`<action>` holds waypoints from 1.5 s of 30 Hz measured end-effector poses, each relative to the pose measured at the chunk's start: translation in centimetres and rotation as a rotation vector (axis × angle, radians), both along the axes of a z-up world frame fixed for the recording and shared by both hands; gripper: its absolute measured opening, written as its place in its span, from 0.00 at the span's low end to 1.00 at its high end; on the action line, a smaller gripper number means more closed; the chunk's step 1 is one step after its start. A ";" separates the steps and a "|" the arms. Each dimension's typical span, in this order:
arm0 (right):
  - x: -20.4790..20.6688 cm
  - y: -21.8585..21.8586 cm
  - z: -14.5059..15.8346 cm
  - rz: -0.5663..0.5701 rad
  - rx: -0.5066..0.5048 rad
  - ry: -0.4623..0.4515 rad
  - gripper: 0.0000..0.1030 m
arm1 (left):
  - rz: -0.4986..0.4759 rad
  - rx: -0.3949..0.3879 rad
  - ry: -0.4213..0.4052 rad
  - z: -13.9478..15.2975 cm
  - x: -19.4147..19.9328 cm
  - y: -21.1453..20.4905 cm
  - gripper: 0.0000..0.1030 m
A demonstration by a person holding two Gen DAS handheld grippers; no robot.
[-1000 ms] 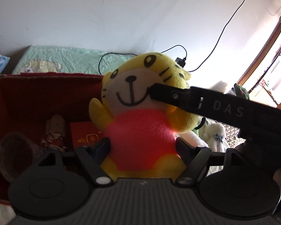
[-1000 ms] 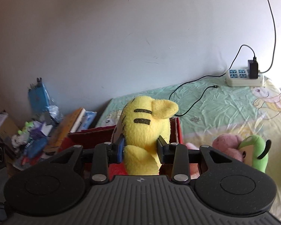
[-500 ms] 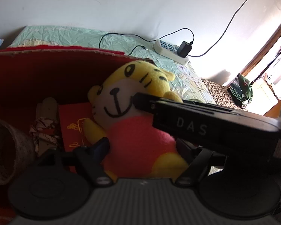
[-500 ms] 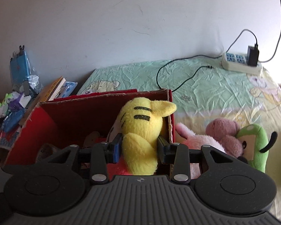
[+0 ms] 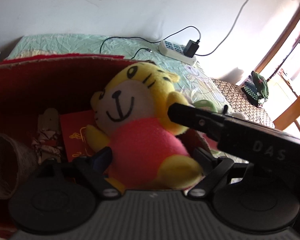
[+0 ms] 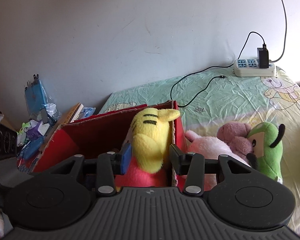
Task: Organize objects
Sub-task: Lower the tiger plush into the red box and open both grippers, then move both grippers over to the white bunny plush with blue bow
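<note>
Left wrist view: one tiger toy point(image 5: 142, 124) sits inside one red box point(image 5: 50, 76), beside one red envelope point(image 5: 76, 134) and one woven basket point(image 5: 4, 166). My left gripper point(image 5: 152, 156) has just been opening; its fingers now stand clear on both sides of the toy's body, no longer pressing as a second ago. Right wrist view: my right gripper point(image 6: 150, 158) has likewise been opening around the toy's arm, pads apart. Two other plush toys lie outside: one pink point(image 6: 216, 144), one green point(image 6: 270, 148).
</note>
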State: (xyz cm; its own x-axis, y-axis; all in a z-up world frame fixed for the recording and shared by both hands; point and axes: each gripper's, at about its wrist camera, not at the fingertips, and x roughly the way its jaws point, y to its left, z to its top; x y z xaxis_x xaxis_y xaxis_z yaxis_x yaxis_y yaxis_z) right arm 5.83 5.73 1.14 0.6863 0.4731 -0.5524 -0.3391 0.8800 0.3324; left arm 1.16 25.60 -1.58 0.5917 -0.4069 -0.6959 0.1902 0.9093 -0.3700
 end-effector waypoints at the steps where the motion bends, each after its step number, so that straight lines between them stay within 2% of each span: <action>1: -0.2 -0.2 -0.2 -0.006 0.000 -0.001 0.44 | -0.008 0.015 -0.013 0.3 -0.4 -0.2 0.86; 3: -0.1 -0.6 -0.6 -0.018 -0.002 0.022 0.41 | -0.022 0.054 -0.028 0.6 -1.0 -0.8 0.86; 7: -0.2 -1.6 -1.4 -0.047 0.072 0.078 0.37 | -0.003 0.099 -0.031 1.1 -1.3 -1.1 0.86; 12: -1.5 -2.5 -1.0 -0.062 0.113 0.048 0.36 | 0.016 0.158 -0.027 1.8 -1.4 -2.1 0.86; 20: -2.6 -4.7 -1.0 -0.045 0.192 0.048 0.36 | 0.091 0.323 -0.036 3.4 -2.5 -4.7 0.89; 28: -3.0 -8.3 -1.1 -0.017 0.235 0.057 0.36 | 0.172 0.446 -0.048 4.9 -3.9 -8.3 0.90; 36: -2.8 -13.5 -1.9 -0.008 0.243 0.088 0.36 | 0.208 0.532 -0.029 4.8 -3.9 -13.7 0.91; 45: -2.0 -19.8 -2.8 -0.017 0.244 0.121 0.36 | 0.213 0.546 0.012 3.6 -2.8 -20.0 0.91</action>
State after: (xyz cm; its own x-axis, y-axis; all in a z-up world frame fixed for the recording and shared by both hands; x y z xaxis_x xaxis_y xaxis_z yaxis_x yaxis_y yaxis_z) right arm 3.83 -14.02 -1.69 0.6316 0.5911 -0.5016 -0.2700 0.7742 0.5724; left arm -1.60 5.64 1.99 0.6119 0.1392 -0.7786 -0.0186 0.9867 0.1617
